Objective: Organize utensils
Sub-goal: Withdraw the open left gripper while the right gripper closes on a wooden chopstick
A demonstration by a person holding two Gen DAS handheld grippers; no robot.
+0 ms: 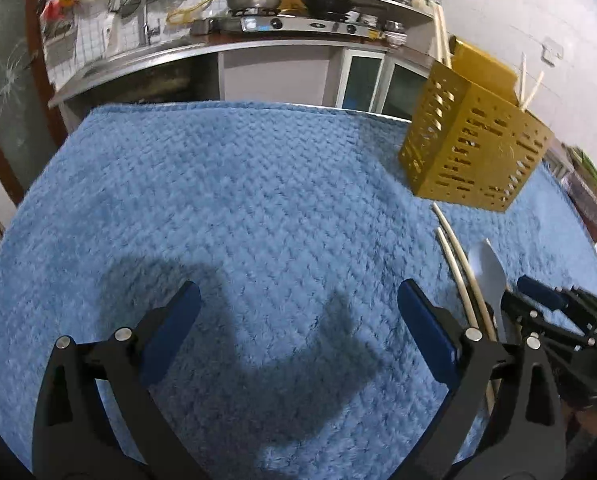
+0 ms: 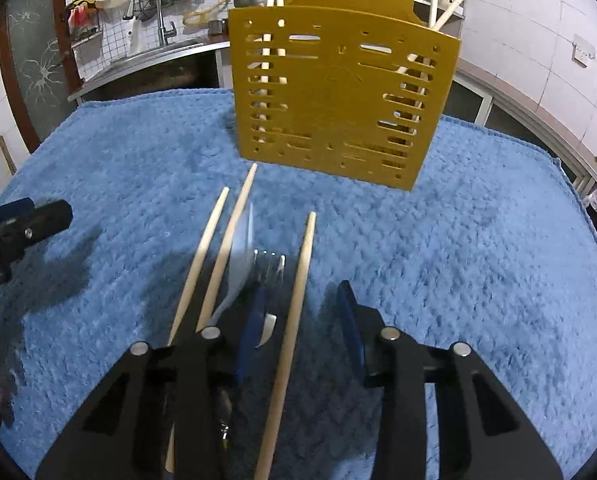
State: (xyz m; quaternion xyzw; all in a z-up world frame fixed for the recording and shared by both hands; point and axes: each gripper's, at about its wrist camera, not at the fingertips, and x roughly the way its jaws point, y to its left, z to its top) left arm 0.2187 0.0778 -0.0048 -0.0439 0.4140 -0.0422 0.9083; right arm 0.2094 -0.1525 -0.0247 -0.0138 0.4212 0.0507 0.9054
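Pale wooden chopsticks [image 2: 294,300] lie before slotted yellow holder [image 2: 338,96].

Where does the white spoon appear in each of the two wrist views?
Left wrist view: the white spoon lies at the lower right, beside two chopsticks, just ahead of the right gripper.
Right wrist view: the white spoon lies at centre, between chopsticks, by the left finger.
Shared landmark: the yellow utensil holder, beyond the spoon.

One chopstick [image 2: 294,312] lies between the right gripper's [image 2: 300,324] parted fingers [image 2: 348,320].
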